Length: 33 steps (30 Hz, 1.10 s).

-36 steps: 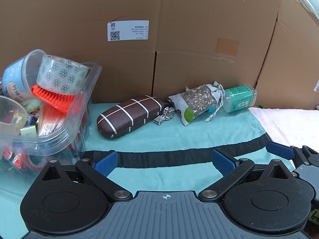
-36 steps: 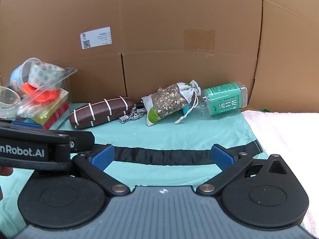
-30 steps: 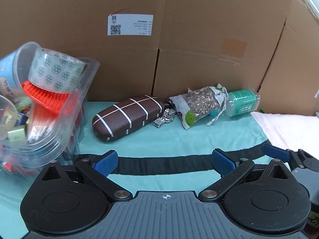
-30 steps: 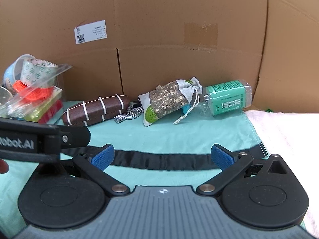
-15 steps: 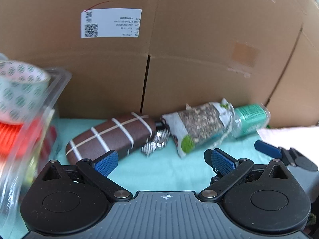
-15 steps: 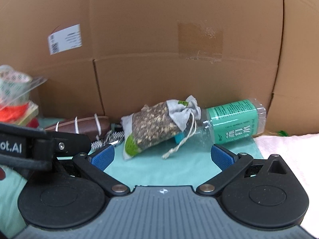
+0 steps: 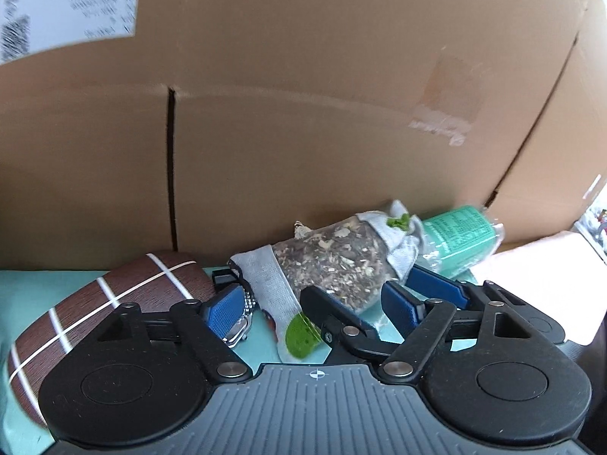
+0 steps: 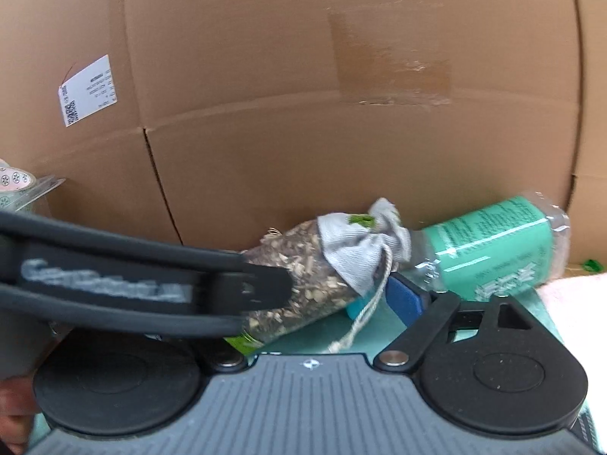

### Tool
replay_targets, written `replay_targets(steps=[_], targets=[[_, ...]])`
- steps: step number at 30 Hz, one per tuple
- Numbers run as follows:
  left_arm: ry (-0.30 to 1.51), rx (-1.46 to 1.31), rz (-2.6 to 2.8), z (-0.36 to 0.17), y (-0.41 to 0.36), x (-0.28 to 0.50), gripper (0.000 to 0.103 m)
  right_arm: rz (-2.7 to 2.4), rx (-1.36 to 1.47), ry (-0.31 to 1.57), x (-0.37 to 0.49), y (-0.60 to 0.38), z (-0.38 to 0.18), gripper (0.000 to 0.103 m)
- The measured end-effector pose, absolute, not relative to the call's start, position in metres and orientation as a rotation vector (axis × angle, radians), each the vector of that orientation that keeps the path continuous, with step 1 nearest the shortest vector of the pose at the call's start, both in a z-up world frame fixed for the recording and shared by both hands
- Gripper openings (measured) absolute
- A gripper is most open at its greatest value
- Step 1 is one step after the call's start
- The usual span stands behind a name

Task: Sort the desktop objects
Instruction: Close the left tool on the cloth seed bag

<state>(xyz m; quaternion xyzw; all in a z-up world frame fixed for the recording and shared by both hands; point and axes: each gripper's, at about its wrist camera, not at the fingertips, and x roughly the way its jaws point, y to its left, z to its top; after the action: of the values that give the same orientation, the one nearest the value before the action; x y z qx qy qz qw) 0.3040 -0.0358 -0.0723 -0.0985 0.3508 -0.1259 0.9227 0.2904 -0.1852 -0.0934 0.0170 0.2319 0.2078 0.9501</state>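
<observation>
A drawstring sachet (image 7: 334, 265) of dried bits lies on the teal cloth against the cardboard wall, with a green-labelled bottle (image 7: 459, 239) at its tied end. My left gripper (image 7: 315, 307) straddles the sachet's lower end, its jaws closing, and neither blue pad presses on it. My right gripper (image 8: 315, 303) comes in from the right around the same sachet (image 8: 303, 288), jaws closing too. Its right pad (image 8: 404, 299) sits beside the cord, clear of the bag, and its left finger is hidden behind the left gripper's body. The bottle (image 8: 493, 250) lies just right of that pad.
A brown glasses case (image 7: 106, 311) with white stripes lies left of the sachet, and a metal watch (image 7: 242, 326) sits by my left pad. A tall cardboard wall (image 7: 303, 132) closes the back. A tape roll (image 8: 11, 182) in a clear tub shows far left, pink towel (image 7: 531, 265) at right.
Both grippers have moved forward and down to the sachet, which now lies between their fingers. Both pairs of jaws have narrowed. The clear tub has slid out of the left view.
</observation>
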Motion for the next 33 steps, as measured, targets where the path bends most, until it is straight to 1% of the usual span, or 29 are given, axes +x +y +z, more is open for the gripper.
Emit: replay_targets(steps=[1, 3, 6, 8, 12, 15, 17, 23, 27, 33], targets=[[0.724, -0.215, -0.268, -0.075, -0.037, 0.307, 0.087, 0.426, 0.038, 0.478, 0.292, -0.185, -0.094, 0.084], [0.732, -0.247, -0.283, -0.08, -0.038, 0.312, 0.082, 0.429, 0.048, 0.488, 0.295, -0.187, -0.095, 0.079], [0.739, -0.274, -0.281, -0.084, -0.04, 0.319, 0.079, 0.425, 0.063, 0.485, 0.295, -0.191, -0.094, 0.074], [0.738, -0.261, -0.27, -0.084, -0.043, 0.319, 0.071, 0.424, 0.062, 0.482, 0.295, -0.192, -0.094, 0.071], [0.73, -0.244, -0.256, -0.082, -0.05, 0.315, 0.064, 0.421, 0.037, 0.472, 0.291, -0.192, -0.092, 0.064], [0.728, -0.225, -0.244, -0.08, -0.057, 0.308, 0.059, 0.411, 0.013, 0.48, 0.284, -0.192, -0.088, 0.06], [0.734, -0.208, -0.242, -0.076, -0.061, 0.301, 0.057, 0.406, 0.005, 0.489, 0.276, -0.193, -0.083, 0.059], [0.739, -0.223, -0.239, -0.065, -0.064, 0.266, 0.057, 0.414, 0.004, 0.498, 0.236, -0.202, -0.066, 0.058], [0.744, -0.236, -0.238, -0.062, -0.069, 0.229, 0.057, 0.406, 0.011, 0.51, 0.199, -0.208, -0.058, 0.058], [0.722, -0.27, -0.243, -0.053, -0.061, 0.169, 0.057, 0.387, 0.003, 0.497, 0.144, -0.188, -0.046, 0.058]])
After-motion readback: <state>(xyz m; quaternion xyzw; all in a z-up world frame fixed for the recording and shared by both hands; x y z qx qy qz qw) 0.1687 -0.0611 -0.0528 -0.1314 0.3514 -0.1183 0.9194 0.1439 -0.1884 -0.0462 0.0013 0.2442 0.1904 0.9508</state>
